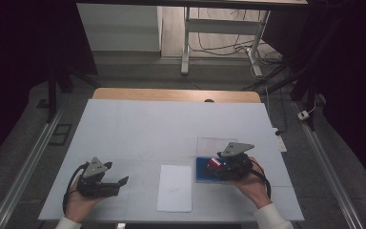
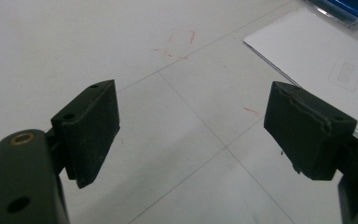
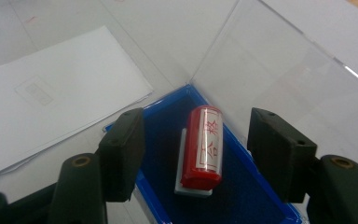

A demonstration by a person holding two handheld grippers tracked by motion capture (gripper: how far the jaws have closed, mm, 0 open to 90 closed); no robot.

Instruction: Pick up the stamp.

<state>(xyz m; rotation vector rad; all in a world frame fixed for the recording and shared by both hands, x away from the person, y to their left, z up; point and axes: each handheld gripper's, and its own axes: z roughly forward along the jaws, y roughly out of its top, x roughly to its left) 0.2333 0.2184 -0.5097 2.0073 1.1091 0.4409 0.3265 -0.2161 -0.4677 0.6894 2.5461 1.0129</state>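
A red stamp (image 3: 204,147) with a white label and white base lies on the blue ink pad (image 3: 247,196) of a case whose clear lid (image 3: 279,70) stands open behind it. My right gripper (image 3: 196,149) is open, its jaws on either side of the stamp without touching it. In the high view the right gripper (image 1: 224,164) hovers over the blue pad (image 1: 201,170) at the right. My left gripper (image 1: 120,182) rests at the front left, open and holding nothing; its pads (image 2: 95,130) stand wide apart over the bare mat.
A white sheet of paper (image 1: 175,187) with a faint printed box lies at the front centre between the grippers, seen too as paper (image 2: 326,60) and paper (image 3: 46,98). A white mat (image 1: 171,129) covers the wooden table. Desk legs and cables stand beyond.
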